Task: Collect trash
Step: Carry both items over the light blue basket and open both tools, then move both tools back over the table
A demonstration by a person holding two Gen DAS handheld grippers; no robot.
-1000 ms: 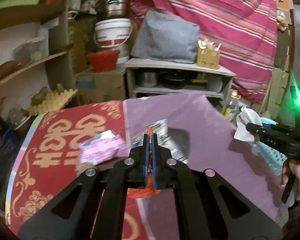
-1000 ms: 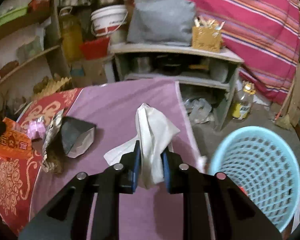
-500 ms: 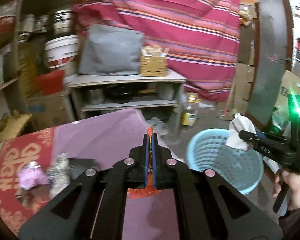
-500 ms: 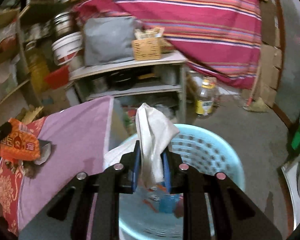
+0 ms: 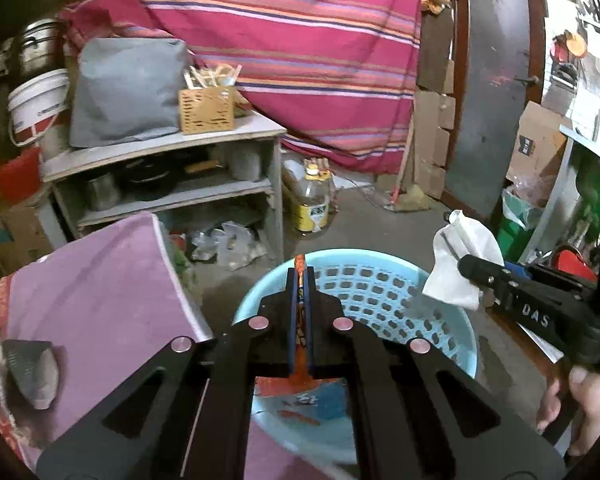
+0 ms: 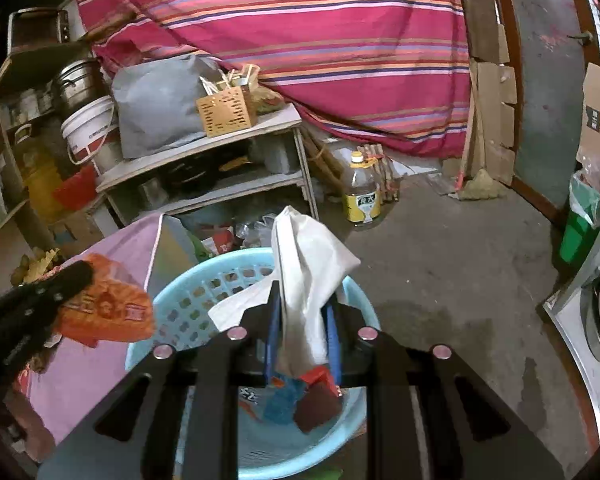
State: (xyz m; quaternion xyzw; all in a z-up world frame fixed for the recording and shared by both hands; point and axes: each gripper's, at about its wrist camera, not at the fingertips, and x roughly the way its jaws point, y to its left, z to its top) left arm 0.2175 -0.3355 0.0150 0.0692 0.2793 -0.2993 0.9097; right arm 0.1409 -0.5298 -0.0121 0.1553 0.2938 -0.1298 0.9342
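Trash first: from your left wrist cam, your left gripper [image 5: 300,280] is clenched tight on a thin orange wrapper [image 5: 299,270], pinched edge-on between the jaws so you only see a sliver of it poking out the tip and a bit hanging below. It sits right over the near rim of the blue basket [image 5: 380,288], which stands on the floor just beside the purple-covered table [image 5: 100,288]. Off to the right in that same view your right gripper [image 5: 466,266] is grasping a white tissue [image 5: 462,256] above the basket's right rim, with your hand [image 5: 584,404] on the handle. A dark crumpled bag [image 5: 30,372] lies on the table at the left edge. Over on the right wrist cam, the tissue [image 6: 304,280] stands up between the right gripper's [image 6: 302,312] blue pads, jaws closed on it, directly above the basket [image 6: 188,300]. Down inside the basket there's red and blue packaging [image 6: 300,400] already lying on the bottom. The left gripper [image 6: 76,276] comes in from the left with the wrapper [image 6: 108,308] showing flat here, hanging over the basket's left rim.
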